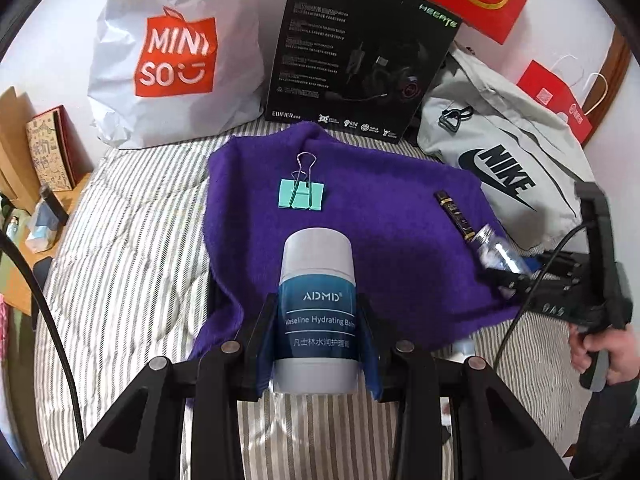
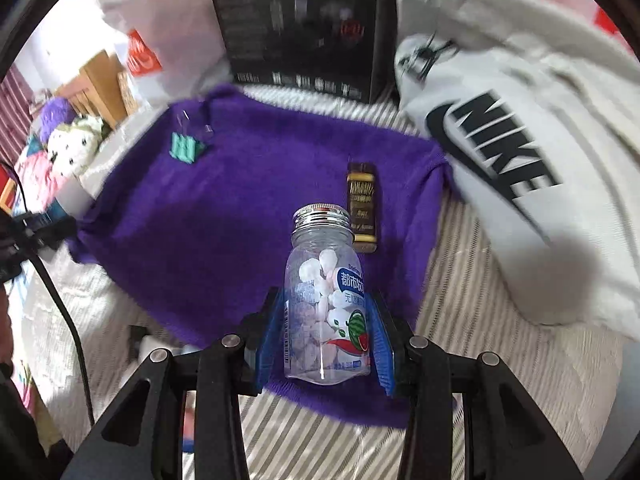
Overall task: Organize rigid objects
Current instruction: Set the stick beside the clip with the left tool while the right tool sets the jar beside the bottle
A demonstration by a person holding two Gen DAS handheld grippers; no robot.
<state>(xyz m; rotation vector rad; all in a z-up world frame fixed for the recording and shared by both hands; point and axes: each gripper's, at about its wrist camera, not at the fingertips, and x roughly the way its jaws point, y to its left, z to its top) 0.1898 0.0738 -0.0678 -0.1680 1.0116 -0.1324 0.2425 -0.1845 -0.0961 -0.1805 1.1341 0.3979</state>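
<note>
I'm gripping balm tube (image 1: 318, 312) in left gripper (image 1: 318, 344), candy bottle (image 2: 326, 300) in right gripper (image 2: 326, 344), both jaws clenched, long axes pointing forward, caps over purple cloth (image 1: 380, 240)

On the bed (image 1: 132, 240) I see a towel (image 1: 380, 220) carrying a binder clip (image 1: 301, 194) at its far left and a small tube (image 1: 456, 210) right; boxes and bags stand behind.
</note>
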